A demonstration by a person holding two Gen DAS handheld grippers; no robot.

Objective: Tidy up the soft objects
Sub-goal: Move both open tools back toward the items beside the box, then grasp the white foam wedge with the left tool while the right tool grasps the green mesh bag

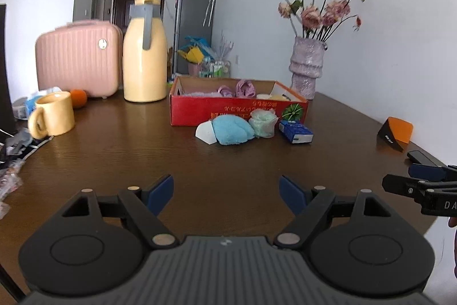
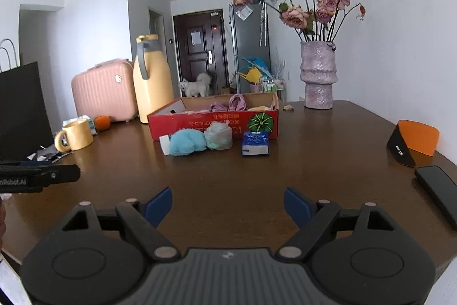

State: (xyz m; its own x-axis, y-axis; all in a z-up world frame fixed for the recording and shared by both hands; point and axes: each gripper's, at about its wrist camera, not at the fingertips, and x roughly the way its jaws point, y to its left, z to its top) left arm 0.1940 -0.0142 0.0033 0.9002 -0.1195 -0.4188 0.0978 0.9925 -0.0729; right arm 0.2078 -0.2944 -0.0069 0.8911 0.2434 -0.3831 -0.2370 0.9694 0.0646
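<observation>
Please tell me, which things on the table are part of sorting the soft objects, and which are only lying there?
Part of the job:
blue fluffy item
bagged green bundle
blue tissue pack
red box

Only lying there:
yellow mug
orange
yellow jug
pink case
flower vase

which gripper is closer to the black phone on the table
Right. The black phone lies just outboard of the open right gripper; the open left gripper sits farther away, beyond the right one.
</observation>
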